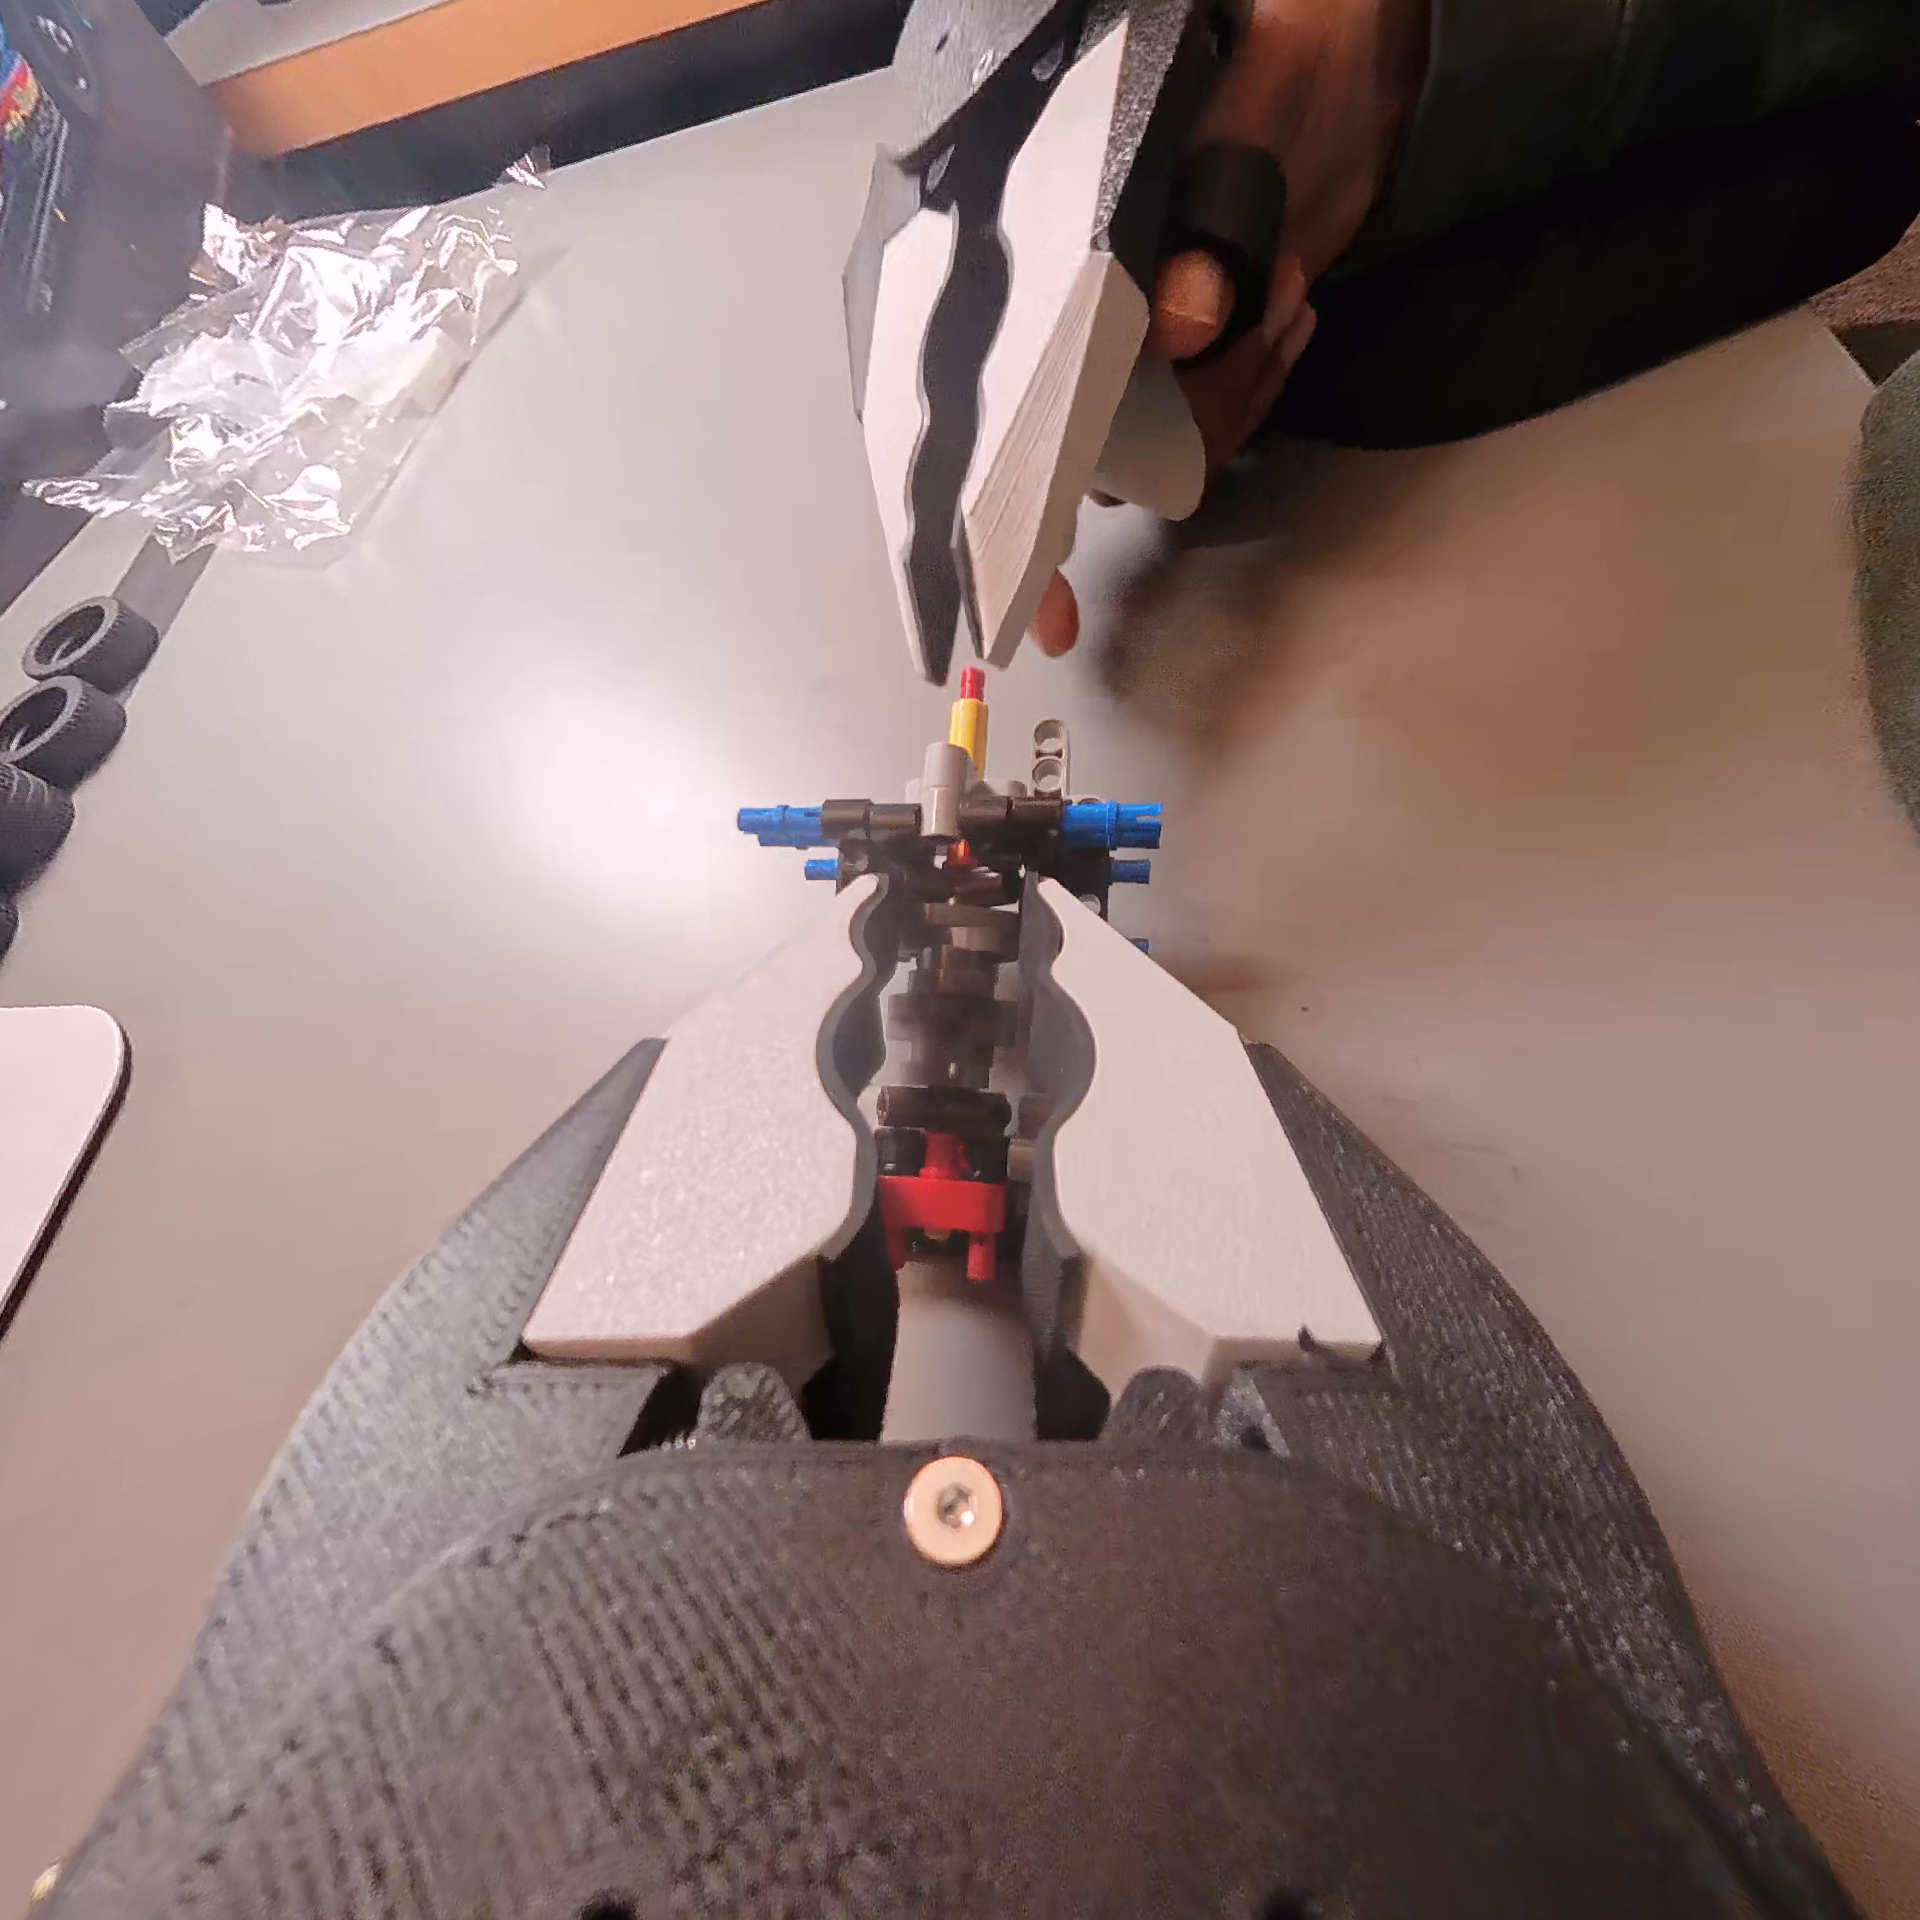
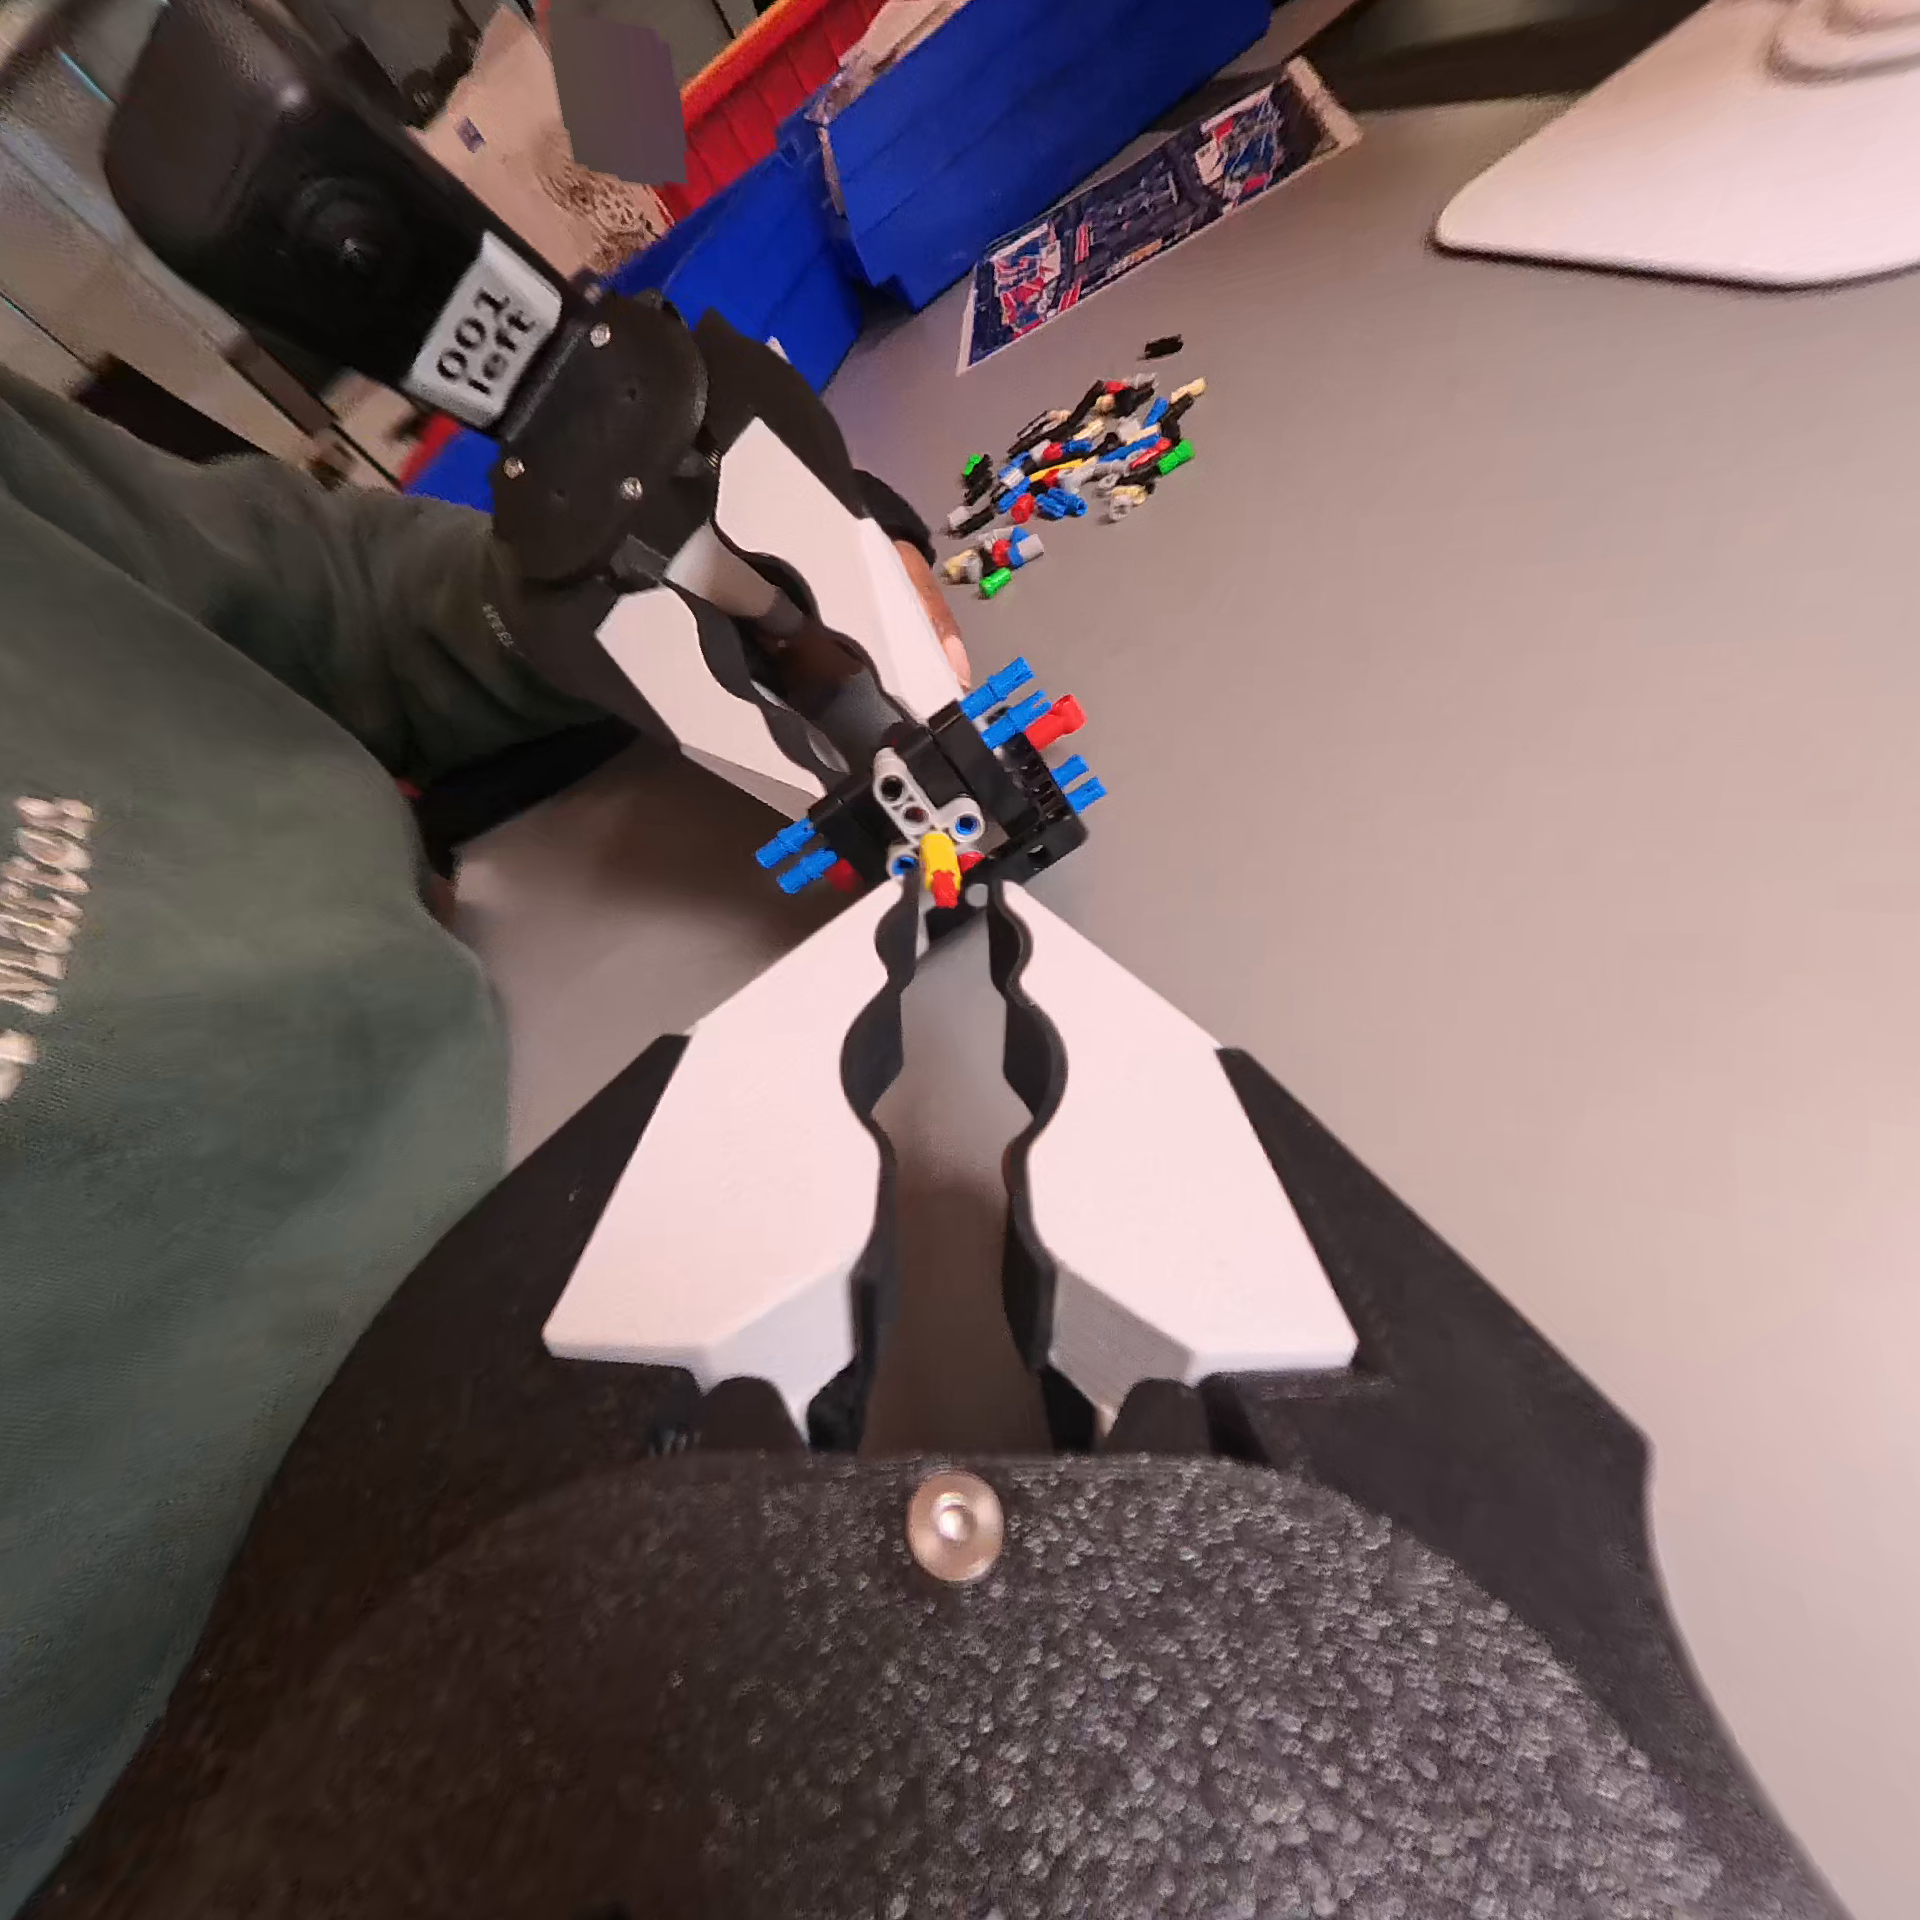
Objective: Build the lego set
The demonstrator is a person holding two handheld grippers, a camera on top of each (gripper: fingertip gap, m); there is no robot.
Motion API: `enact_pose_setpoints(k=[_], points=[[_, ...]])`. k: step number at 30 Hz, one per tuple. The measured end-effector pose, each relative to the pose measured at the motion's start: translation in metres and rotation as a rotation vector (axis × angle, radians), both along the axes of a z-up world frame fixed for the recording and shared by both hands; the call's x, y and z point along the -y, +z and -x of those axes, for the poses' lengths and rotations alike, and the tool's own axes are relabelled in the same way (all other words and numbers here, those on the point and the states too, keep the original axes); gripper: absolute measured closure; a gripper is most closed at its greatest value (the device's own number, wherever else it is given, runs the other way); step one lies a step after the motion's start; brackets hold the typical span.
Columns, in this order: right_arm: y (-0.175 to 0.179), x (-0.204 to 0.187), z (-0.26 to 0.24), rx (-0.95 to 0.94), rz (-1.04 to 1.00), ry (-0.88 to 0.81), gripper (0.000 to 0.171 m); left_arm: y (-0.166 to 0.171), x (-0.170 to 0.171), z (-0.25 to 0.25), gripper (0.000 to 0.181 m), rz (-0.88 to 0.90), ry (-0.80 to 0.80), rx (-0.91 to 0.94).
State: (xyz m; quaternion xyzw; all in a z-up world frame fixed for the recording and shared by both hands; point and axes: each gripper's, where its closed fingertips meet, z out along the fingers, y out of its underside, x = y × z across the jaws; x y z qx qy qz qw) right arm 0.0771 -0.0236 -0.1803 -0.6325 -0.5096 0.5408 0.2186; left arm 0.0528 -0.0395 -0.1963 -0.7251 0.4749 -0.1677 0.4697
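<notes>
My left gripper point(image 1: 958, 891) is shut on a small lego assembly point(image 1: 951, 1039) of black, grey and red parts and holds it above the grey table point(image 1: 520, 831). Blue pins point(image 1: 774, 819) stick out of both its sides. A yellow bush with a red axle tip point(image 1: 969, 717) points out of its far end. My right gripper point(image 1: 961, 660) comes in from above, its jaws a narrow gap apart, tips just at the red axle tip. In the right wrist view the right gripper point(image 2: 951, 899) faces the yellow and red piece point(image 2: 940, 868), and the left gripper point(image 2: 883, 738) holds the assembly point(image 2: 966, 790).
A pile of loose lego pieces point(image 2: 1081, 468) lies on the table beyond the assembly, with an instruction booklet point(image 2: 1153, 208) and blue bins point(image 2: 935, 187) behind. Crumpled plastic bags point(image 1: 301, 374) and black tyres point(image 1: 62, 707) lie at the left. A person's green sleeve point(image 2: 208, 1039) is close by. The left gripper's tips are roughly 4 centimetres from the right gripper's.
</notes>
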Motion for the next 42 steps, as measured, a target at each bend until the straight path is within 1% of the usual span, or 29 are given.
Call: enact_pose_setpoints(k=[2, 5, 9, 12, 17, 22, 31, 37, 42], points=[[-0.002, -0.004, -0.002, -0.006, -0.144, 0.005, 0.162, -0.001, 0.001, 0.000, 0.160, 0.014, -0.002, 0.008], [-0.003, 0.000, -0.002, -0.019, -0.296, 0.035, 0.164, 0.000, 0.002, -0.001, 0.160, 0.023, -0.012, 0.013], [0.000, 0.006, -0.002, -0.052, -0.405, 0.073, 0.165, -0.002, 0.004, -0.003, 0.160, 0.032, -0.023, 0.011], [-0.004, 0.008, -0.002, -0.032, -0.447, 0.089, 0.168, -0.001, 0.005, -0.004, 0.160, 0.041, -0.028, 0.022], [-0.005, 0.010, -0.003, -0.026, -0.448, 0.105, 0.169, -0.001, 0.007, -0.005, 0.160, 0.039, -0.034, 0.015], [-0.006, 0.011, -0.002, 0.016, -0.278, 0.082, 0.170, -0.002, 0.006, -0.004, 0.160, 0.022, -0.020, 0.002], [-0.016, 0.011, 0.000, 0.075, -0.172, 0.055, 0.170, -0.006, 0.006, -0.002, 0.161, -0.009, -0.011, -0.065], [-0.021, 0.009, 0.003, 0.103, -0.188, 0.056, 0.169, -0.010, 0.004, 0.003, 0.160, 0.013, -0.007, -0.111], [-0.018, 0.008, 0.005, 0.081, -0.257, 0.056, 0.161, -0.011, 0.002, 0.006, 0.159, 0.032, 0.012, -0.126]])
